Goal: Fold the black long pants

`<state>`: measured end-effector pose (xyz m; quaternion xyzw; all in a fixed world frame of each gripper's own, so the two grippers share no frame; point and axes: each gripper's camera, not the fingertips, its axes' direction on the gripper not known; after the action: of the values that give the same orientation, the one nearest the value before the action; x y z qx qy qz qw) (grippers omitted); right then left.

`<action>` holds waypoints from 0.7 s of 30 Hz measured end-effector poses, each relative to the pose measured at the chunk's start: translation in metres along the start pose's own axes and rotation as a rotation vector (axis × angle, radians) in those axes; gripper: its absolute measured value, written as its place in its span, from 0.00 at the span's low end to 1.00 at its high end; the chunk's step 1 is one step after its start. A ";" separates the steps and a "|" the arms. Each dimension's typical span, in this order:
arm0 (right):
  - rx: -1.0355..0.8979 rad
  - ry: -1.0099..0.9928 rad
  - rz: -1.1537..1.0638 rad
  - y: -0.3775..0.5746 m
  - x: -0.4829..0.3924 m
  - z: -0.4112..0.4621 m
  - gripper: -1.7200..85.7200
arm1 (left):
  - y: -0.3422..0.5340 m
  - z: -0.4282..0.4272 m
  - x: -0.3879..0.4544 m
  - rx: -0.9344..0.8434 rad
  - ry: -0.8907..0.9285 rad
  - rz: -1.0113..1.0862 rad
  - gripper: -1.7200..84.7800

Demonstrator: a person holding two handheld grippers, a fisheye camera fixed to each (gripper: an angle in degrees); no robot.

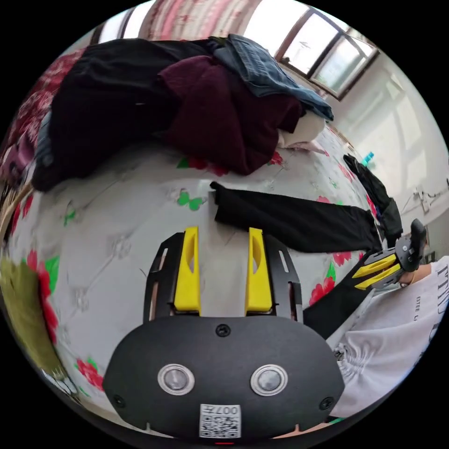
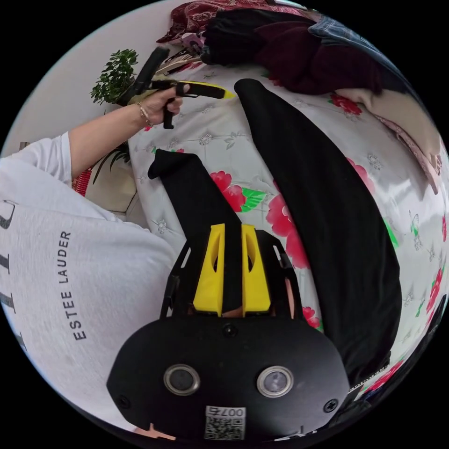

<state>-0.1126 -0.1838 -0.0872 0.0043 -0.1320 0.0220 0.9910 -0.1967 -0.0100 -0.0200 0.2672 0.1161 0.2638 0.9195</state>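
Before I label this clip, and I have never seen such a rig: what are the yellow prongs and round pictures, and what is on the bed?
A person holds a hand-held gripper in each hand, each carrying a fisheye camera, hence the round pictures. The yellow prongs are the jaws. In the left gripper view, the left hand-held gripper hovers open above the flowered bedsheet. In the right gripper view, the right hand-held gripper has its jaws close together at one leg of the black long pants; whether they pinch it I cannot tell. The pants lie spread on the sheet. A pile of clothes sits further back.
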 end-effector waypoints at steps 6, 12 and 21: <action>0.030 0.000 0.051 0.006 0.008 -0.020 0.12 | -0.034 0.000 0.019 -0.120 0.000 -0.077 0.03; 0.051 -0.037 0.070 0.010 0.019 -0.033 0.12 | -0.018 -0.031 0.019 -0.309 -0.056 -0.222 0.08; 0.062 -0.010 -0.031 0.008 0.010 -0.066 0.12 | 0.066 -0.077 0.067 -0.202 -0.027 -0.232 0.14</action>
<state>-0.0863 -0.1743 -0.1483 0.0369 -0.1360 0.0107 0.9900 -0.1960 0.1075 -0.0525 0.1617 0.1067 0.1624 0.9675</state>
